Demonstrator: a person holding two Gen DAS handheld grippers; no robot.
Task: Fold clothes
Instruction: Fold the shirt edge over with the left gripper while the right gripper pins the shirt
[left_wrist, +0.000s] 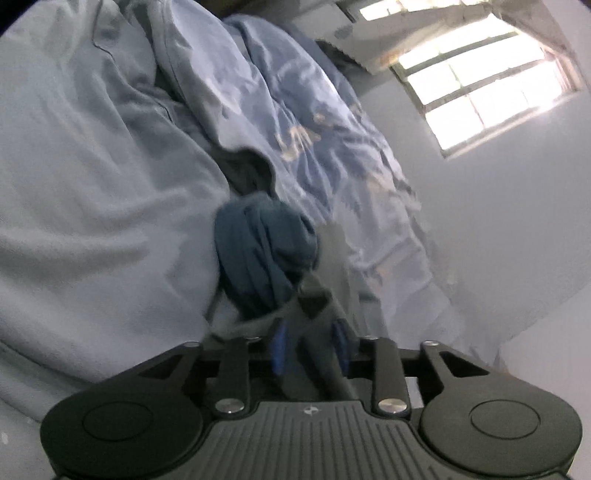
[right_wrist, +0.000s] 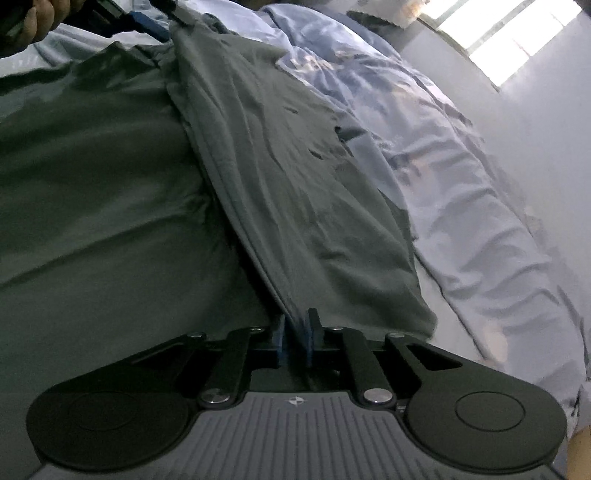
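We have a grey-green garment (right_wrist: 295, 177) stretched between our two tools over a bed covered with a rumpled pale blue quilt (right_wrist: 461, 177). Our right gripper (right_wrist: 295, 332) has its blue pads nearly together on one edge of the cloth, which runs in a taut fold line away to our left gripper (right_wrist: 162, 14), seen at the top of the right wrist view pinching the far end, with a hand (right_wrist: 26, 18) behind it. In the left wrist view that left gripper (left_wrist: 310, 332) is likewise closed on a bunch of grey fabric, and a dark blue balled-up garment (left_wrist: 266, 254) lies just beyond it on the bedding. We judge this a carry or lay-down within a fold: one flap hangs over the rest. Next we need to keep both pinches firm and the edge taut while lowering it flat.
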